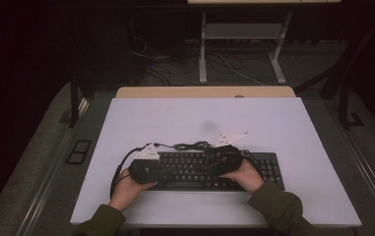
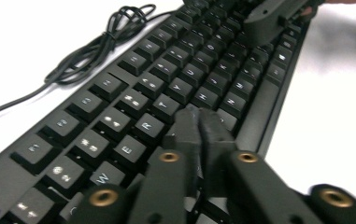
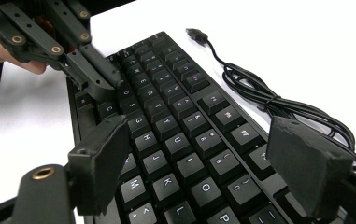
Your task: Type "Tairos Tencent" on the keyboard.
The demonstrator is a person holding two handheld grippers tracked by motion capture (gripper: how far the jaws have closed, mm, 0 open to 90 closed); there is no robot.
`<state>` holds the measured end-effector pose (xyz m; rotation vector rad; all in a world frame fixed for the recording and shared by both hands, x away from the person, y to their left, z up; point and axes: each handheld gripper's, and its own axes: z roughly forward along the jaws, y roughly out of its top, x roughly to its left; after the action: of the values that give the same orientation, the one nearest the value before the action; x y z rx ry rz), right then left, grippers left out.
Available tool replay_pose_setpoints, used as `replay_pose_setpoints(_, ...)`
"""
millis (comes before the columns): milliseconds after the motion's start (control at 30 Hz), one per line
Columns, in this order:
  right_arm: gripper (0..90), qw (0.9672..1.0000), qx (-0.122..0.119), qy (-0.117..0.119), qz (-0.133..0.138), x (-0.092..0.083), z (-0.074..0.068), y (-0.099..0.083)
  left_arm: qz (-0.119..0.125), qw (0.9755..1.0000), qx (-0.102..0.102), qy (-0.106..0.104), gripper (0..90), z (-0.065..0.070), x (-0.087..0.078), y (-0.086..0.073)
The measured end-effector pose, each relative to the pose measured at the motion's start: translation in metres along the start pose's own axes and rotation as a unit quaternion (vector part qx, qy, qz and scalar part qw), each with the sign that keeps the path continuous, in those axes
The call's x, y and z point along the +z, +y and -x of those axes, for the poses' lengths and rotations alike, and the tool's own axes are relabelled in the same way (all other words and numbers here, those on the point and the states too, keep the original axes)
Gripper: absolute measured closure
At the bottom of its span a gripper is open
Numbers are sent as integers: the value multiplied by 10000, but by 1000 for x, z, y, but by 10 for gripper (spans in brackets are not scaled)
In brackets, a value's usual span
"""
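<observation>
Matte black QWERTY keyboard (image 2: pixel 175 88), white legends, left gripper (image 2: pixel 199 122) pinched shut over F, right gripper (image 3: pixel 203 154) wide open above it.

Keyboard (image 1: pixel 195 169): black, full-size, with dark keycaps bearing pale legends and a number pad at its right end. Lies flat, keys up, on the white tabletop (image 1: pixel 283 128) near the front edge, its long side parallel to that edge.

Cable (image 1: pixel 190 145): thin, black, belonging to the keyboard. Lies in a loose bundle on the tabletop just behind the keyboard's rear edge; its plug (image 3: pixel 197 33) rests free on the white surface.
</observation>
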<state>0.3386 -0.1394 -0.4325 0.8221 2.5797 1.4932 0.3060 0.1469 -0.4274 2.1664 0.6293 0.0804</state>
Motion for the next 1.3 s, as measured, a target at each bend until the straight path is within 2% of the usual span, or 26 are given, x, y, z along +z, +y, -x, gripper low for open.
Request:
replay_pose_setpoints(333, 207, 10000, -3, 6, -6, 0, 0, 0, -305, 9994, 56, -119, 891, 0, 5, -2)
replay_pose_setpoints(667, 207, 10000, 16, -5, -10, 0, 0, 0, -285, 9995, 25, -152, 891, -1, 5, -3)
replay_pose_setpoints(733, 207, 10000, 13, -7, -14, 0, 0, 0, -364, 9992, 57, -155, 891, -1, 6, -3)
replay_pose_setpoints(800, 207, 10000, 7, -13, -9, 0, 0, 0, -340, 9993, 18, -173, 892, -2, 6, -4)
replay_pose_setpoints(900, 207, 10000, 3, -16, 5, 0, 0, 0, -373, 9992, 68, -158, 892, -1, 6, -3)
replay_pose_setpoints(1300, 207, 10000, 16, -11, 14, 0, 0, 0, -194, 9997, 42, -109, 891, 0, 1, -1)
